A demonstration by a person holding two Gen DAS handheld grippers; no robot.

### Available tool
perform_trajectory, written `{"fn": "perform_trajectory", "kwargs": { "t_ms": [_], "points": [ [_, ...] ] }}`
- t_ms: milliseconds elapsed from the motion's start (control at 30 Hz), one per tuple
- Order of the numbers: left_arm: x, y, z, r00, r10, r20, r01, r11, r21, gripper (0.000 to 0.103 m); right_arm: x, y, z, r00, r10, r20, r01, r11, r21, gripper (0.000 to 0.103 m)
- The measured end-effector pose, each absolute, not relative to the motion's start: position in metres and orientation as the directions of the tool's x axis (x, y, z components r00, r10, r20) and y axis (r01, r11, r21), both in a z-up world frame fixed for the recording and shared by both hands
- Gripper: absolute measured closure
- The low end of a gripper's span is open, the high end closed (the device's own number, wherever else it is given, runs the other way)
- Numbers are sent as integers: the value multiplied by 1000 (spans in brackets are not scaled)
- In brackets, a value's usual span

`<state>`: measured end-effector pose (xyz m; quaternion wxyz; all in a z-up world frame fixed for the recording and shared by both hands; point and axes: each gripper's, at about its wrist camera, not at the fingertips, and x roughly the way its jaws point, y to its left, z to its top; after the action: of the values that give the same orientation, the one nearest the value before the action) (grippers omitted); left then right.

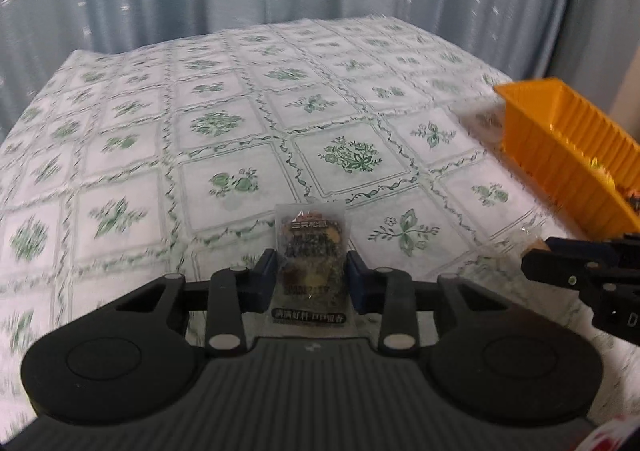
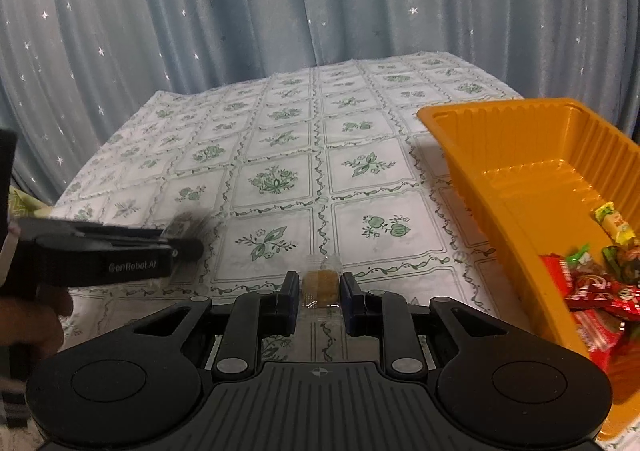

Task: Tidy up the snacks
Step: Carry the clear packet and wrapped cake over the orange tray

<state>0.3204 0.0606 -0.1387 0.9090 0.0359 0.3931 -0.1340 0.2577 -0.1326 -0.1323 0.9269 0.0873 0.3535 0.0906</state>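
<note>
My left gripper (image 1: 312, 275) is shut on a clear snack packet (image 1: 312, 251) with dark print, held upright above the table. It also shows in the right wrist view (image 2: 188, 241) at the left, with the packet (image 2: 186, 225) blurred at its tip. My right gripper (image 2: 319, 289) is shut on a small clear packet with a brown cracker (image 2: 319, 283), just above the tablecloth. It shows at the right edge of the left wrist view (image 1: 536, 255). An orange tray (image 2: 472, 155) at the right holds several red and green wrapped snacks (image 2: 592, 287).
The table is covered by a white cloth with green flower squares (image 2: 272, 179). A blue star-patterned curtain (image 2: 280, 3) hangs behind it. The orange tray (image 1: 532, 123) sits near the table's right edge in the left wrist view.
</note>
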Motion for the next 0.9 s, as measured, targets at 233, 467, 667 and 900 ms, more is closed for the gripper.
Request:
{"fn": "perform_trajectory", "kwargs": {
  "t_ms": [233, 467, 667, 900],
  "points": [
    [267, 58, -105, 683, -199, -703, 184, 978, -98, 70, 229, -142, -108, 750, 223, -623, -99, 968, 229, 81],
    [209, 44, -70, 700, -191, -689, 153, 981, -117, 70, 188, -159, -82, 766, 200, -611, -66, 970, 235, 81],
    [170, 24, -48, 707, -192, -680, 161, 981, -110, 70, 149, -174, -62, 773, 173, -610, -33, 972, 232, 81],
    [137, 1, -31, 708, -218, -671, 191, 975, -115, 70, 114, -192, -48, 786, 136, -603, 3, 975, 224, 81]
  ]
}}
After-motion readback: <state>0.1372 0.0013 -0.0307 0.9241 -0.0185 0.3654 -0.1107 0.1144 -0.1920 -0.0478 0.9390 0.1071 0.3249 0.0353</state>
